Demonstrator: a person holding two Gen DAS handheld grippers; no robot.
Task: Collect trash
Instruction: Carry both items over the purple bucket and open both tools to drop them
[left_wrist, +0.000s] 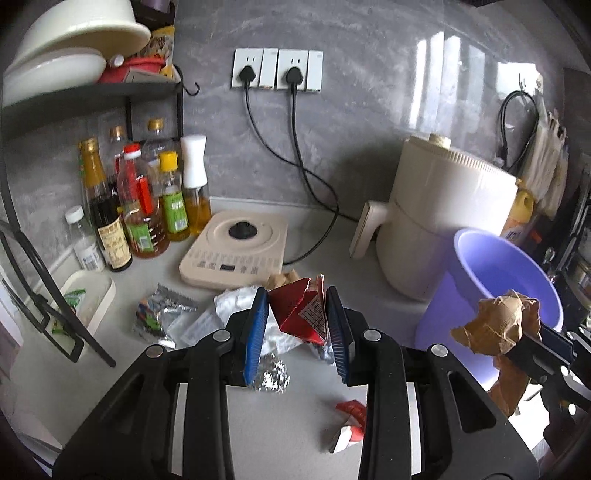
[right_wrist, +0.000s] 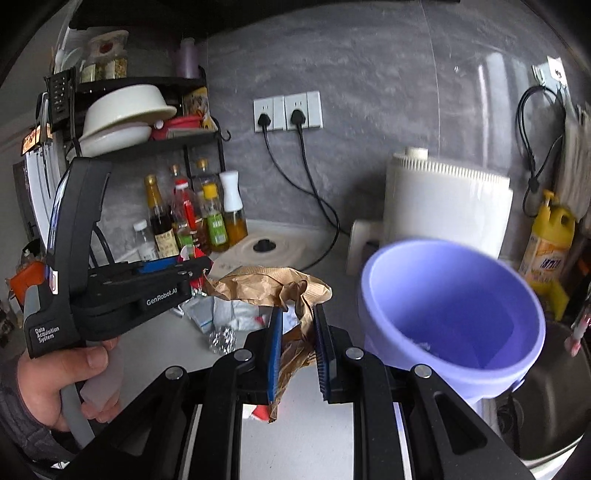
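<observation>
Red carton (left_wrist: 299, 314) sits pinched in my left hand-held gripper (left_wrist: 297, 326) at centre; my right hand-held gripper (right_wrist: 297, 347) clamps brown paper (right_wrist: 291, 295) beside the purple bin (right_wrist: 454, 314), right of frame.

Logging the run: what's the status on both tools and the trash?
Left tool shut on red carton. Right tool shut on brown paper. Purple bin open, path clear. Foil wrappers remain on counter.
</observation>
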